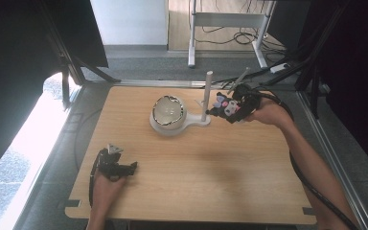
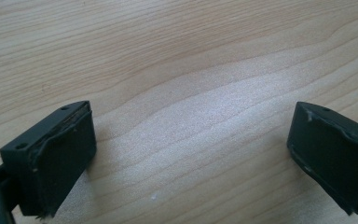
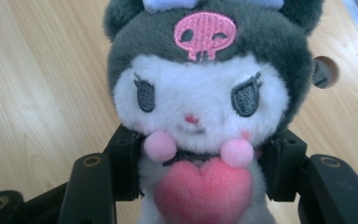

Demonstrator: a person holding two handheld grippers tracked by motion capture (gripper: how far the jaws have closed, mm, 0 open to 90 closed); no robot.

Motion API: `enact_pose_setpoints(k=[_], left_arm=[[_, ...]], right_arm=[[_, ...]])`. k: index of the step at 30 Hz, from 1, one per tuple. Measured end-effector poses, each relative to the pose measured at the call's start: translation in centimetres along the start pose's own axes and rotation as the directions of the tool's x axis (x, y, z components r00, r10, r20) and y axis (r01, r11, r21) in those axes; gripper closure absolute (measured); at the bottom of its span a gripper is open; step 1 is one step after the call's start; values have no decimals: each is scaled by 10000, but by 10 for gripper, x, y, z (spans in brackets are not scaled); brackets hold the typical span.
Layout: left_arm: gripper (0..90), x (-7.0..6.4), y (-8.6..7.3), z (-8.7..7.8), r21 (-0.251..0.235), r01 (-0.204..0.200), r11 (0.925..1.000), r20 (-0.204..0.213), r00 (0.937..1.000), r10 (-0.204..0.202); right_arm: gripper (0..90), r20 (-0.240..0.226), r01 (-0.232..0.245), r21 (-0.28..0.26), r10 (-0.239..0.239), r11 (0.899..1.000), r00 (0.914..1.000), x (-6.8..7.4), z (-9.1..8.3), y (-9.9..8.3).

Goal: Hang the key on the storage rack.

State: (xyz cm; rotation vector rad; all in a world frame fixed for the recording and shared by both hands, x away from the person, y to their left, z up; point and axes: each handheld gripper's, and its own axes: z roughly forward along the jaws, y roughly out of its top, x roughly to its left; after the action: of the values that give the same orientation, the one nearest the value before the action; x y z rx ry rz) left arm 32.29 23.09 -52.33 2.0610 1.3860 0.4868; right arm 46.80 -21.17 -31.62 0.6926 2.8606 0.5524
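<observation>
Gripping a plush toy (image 3: 200, 112) by its body, the right gripper (image 1: 225, 109) sits at upper right of the high view, beside a white stand (image 1: 179, 117). Lower left, the left gripper (image 1: 120, 167) rests on the table (image 1: 220, 172), its 2 jaws spread wide with nothing between.

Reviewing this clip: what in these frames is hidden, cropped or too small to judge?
- Plush toy: right gripper view's bottom edge cuts off its lower body; the jaws cover its sides.
- High view: the toy is too small for detail, the right gripper partly covering it.
- Bowl on the white stand: glare hides any contents.
- Left gripper: body cropped by its view's bottom edge.
</observation>
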Motion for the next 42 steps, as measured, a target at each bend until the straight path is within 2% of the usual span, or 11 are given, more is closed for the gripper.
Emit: enact_pose_setpoints(k=[12, 21, 31, 37, 38, 42], left_arm=[[11, 0, 0, 0, -9, 1, 10000, -14, 10000, -1], [11, 0, 0, 0, 9, -21, 10000, -7, 10000, 21], [11, 0, 0, 0, 9, 16, 10000, -2, 10000, -16], [11, 0, 0, 0, 2, 18, 10000, -12, 10000, -18], [11, 0, 0, 0, 3, 17, 10000, -14, 10000, -17], [11, 0, 0, 0, 4, -19, 10000, -22, 10000, 19]], right_arm=[[423, 557, -423, -60, 425, 9991, 9975, -28, -20, 6], [424, 620, -480, -296, 498, 9984, 9968, -36, -31, 18], [423, 771, -432, -369, 460, 9984, 9960, -36, -33, 34], [423, 559, -259, -322, 277, 9991, 9981, -29, -25, 42], [423, 367, -187, -292, 197, 9994, 9991, -25, -19, 45], [423, 160, -186, -166, 189, 9997, 9997, -19, -9, 48]])
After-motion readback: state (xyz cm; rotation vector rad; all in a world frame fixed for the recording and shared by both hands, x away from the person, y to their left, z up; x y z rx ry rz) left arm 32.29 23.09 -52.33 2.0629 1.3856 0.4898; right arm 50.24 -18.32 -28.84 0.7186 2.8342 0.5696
